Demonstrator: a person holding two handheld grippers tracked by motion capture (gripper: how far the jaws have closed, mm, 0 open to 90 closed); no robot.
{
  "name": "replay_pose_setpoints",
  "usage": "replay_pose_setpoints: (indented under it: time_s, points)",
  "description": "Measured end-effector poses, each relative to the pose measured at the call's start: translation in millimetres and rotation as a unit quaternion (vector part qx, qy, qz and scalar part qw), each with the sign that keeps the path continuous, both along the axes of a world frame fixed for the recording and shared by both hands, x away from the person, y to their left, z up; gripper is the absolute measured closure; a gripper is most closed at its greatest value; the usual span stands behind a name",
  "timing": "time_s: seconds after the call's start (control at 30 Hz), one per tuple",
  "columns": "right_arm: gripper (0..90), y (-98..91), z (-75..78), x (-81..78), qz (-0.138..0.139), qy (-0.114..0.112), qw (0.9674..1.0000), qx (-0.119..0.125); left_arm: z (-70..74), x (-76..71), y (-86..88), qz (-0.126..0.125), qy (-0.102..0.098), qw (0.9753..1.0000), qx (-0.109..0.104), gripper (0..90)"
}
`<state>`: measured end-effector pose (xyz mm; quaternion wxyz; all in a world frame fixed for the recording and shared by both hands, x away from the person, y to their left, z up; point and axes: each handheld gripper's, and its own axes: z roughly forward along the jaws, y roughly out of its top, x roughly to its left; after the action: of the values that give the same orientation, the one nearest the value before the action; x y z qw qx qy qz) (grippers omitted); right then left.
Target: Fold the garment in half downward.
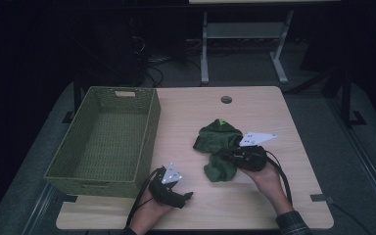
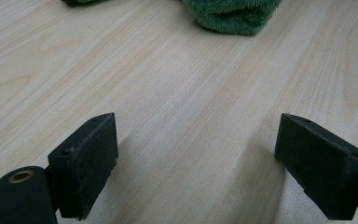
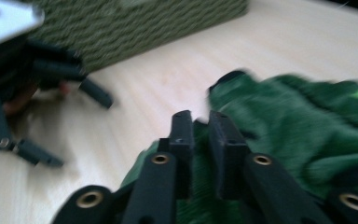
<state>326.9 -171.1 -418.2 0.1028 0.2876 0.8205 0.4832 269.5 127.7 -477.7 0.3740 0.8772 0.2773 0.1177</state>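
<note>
A rumpled green cloth (image 1: 218, 137) lies in the middle of the wooden table (image 1: 269, 112). My right gripper (image 1: 223, 154) comes in from the right onto the cloth's near part. In the right gripper view its jaws (image 3: 200, 126) stand almost together with a fold of the cloth (image 3: 298, 121) pinched between them. My left gripper (image 1: 185, 198) rests near the front edge, left of the cloth, and is open. In the left gripper view its wide-set jaws (image 2: 196, 158) frame bare wood, with the cloth (image 2: 233, 16) farther off. The right gripper view is blurred.
A green woven basket (image 1: 149, 132) with nothing in it stands on the table's left side, close to the left hand; the right gripper view has it (image 3: 135, 28) behind the left gripper (image 3: 67, 123). A cable hole (image 1: 226, 99) sits near the far edge. Bare wood lies right of the cloth.
</note>
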Motion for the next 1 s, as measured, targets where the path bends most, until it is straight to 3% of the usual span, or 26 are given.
replay_pose_setpoints:
  time_s: [0.13, 0.23, 0.5, 0.6, 0.7, 0.8, 1.0]
  points:
    - [87.3, -4.9, 5.7, 6.0, -0.043, -0.005, 0.999, -0.007, 0.2, 0.1, 0.2, -0.001, 0.0, 1.0, 0.002, 12.7]
    - [87.3, -1.5, -0.8, 15.3, -0.054, 0.017, 0.9981, -0.023, 0.2, 0.1, 0.3, -0.001, 0.0, 1.0, 0.002, 12.7]
    - [89.8, 15.8, -22.0, 18.2, -0.011, 0.066, 0.9955, -0.067, 0.1, -0.2, 0.1, 0.0, 0.002, 1.0, 0.0, 12.7]
    - [89.9, 19.5, -29.2, 17.3, 0.002, 0.076, 0.994, -0.079, 0.0, -0.2, 0.1, 0.0, 0.001, 1.0, 0.0, 12.7]
    - [90.0, 20.2, -36.4, 18.1, 0.012, 0.101, 0.9914, -0.082, 0.0, -0.2, 0.1, 0.0, 0.002, 1.0, 0.0, 12.7]
    - [90.0, 22.1, -40.0, 18.0, 0.017, 0.1, 0.99, -0.098, 0.1, -0.1, 0.0, -0.001, 0.001, 1.0, 0.001, 12.7]
    - [90.0, 22.3, -44.2, 18.5, 0.016, 0.107, 0.9897, -0.093, 0.1, 0.8, -0.9, -0.002, 0.001, 1.0, 0.001, 12.7]
